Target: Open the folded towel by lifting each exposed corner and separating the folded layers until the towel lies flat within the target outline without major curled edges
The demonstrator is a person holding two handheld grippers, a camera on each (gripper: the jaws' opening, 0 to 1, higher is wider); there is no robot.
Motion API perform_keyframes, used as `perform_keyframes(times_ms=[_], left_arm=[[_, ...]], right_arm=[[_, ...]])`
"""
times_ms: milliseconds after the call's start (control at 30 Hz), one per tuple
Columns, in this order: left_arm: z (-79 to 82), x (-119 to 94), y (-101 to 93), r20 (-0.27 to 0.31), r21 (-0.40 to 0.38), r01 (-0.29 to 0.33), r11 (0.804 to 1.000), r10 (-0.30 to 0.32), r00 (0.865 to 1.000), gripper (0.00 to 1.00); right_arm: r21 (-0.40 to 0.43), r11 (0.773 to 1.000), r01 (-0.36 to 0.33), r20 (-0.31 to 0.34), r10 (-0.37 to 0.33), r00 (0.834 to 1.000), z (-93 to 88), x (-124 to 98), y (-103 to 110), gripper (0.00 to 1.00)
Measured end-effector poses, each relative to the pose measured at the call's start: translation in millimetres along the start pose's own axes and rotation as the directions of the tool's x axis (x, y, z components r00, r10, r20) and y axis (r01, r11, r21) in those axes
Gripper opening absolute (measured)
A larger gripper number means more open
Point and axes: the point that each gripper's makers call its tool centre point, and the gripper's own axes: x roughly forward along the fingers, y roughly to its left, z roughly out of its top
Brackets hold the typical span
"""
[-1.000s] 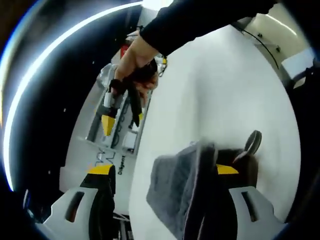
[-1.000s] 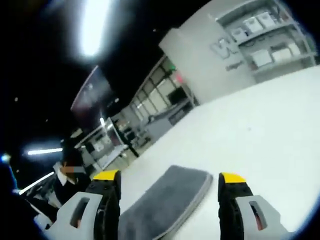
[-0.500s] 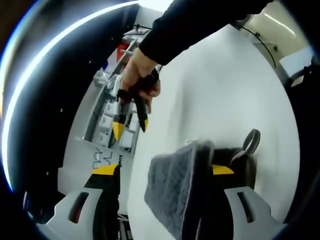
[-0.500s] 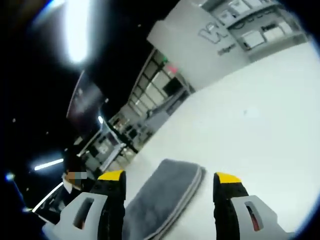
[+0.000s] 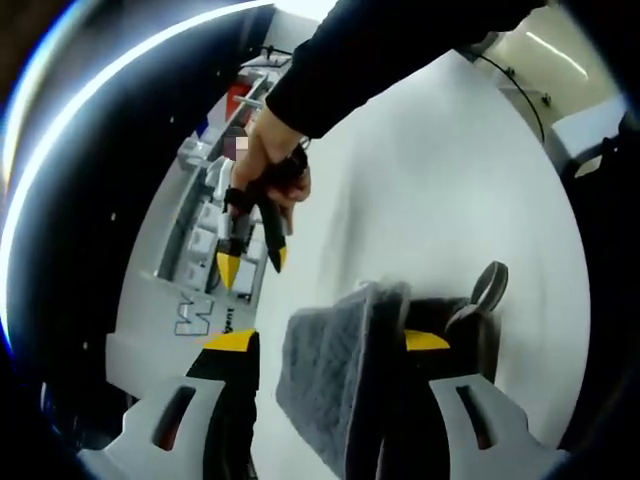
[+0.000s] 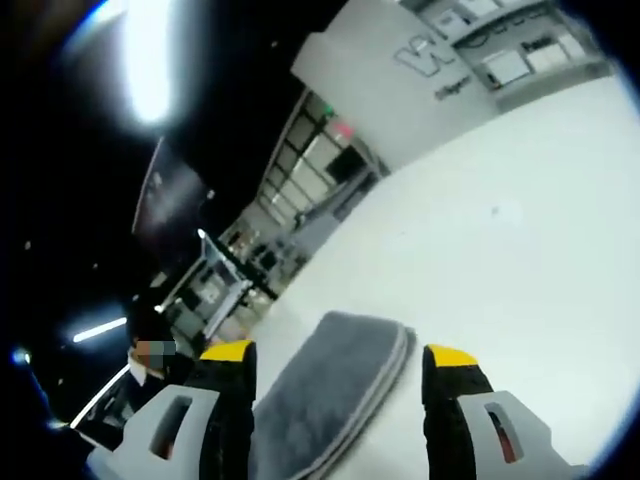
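Between the right tongs (image 6: 338,375), which stand apart, lies the folded towel (image 6: 330,385); beyond their tips the white table (image 6: 520,220) is bare. The towel (image 5: 335,370) bunches between the left tongs (image 5: 325,345), with a hand (image 5: 265,165) beyond.

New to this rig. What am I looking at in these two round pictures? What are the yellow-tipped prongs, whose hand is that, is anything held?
No robot: a person holds a two-jaw gripper in each hand, each with a fisheye camera looking along its jaws. In the left gripper view, the left gripper straddles a folded grey towel on the white table; its jaws stand apart. Whether it grips a layer I cannot tell. The person's hand further off holds the right gripper. The right gripper view looks along that gripper's own open jaws, with the towel lying between them, not gripped. The towel is still folded.
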Motion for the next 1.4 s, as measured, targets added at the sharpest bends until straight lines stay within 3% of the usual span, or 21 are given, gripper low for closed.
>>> perform_keyframes(times_ms=[100,467,833,1100,1400], left_arm=[[1.0,1,-2.1,-0.001,0.004,0.006,1.000,-0.006,1.000,0.47],[2.7,0,-12.2,0.012,0.031,0.035,0.999,-0.035,0.999,0.25],[1.1,-2,-11.9,0.005,0.003,0.039,0.999,-0.039,0.999,0.08],[0.8,-1,-11.4,0.011,-0.020,0.048,0.999,-0.047,0.999,0.05],[1.4,-2,-11.1,0.019,-0.037,0.049,0.998,-0.048,0.999,0.05]], right_arm=[[0.003,1.000,0.008,-0.006,-0.008,1.000,-1.7,3,-3,0.64],[0.024,1.000,0.014,-0.032,-0.013,0.999,-8.6,13,-11,0.61],[0.051,0.998,0.024,-0.058,-0.021,0.998,-22.9,29,-16,0.59],[0.082,0.997,0.015,-0.081,-0.009,0.997,-38.7,38,-13,0.54],[0.117,0.993,0.033,-0.064,-0.025,0.998,-41.9,42,-17,0.44]])
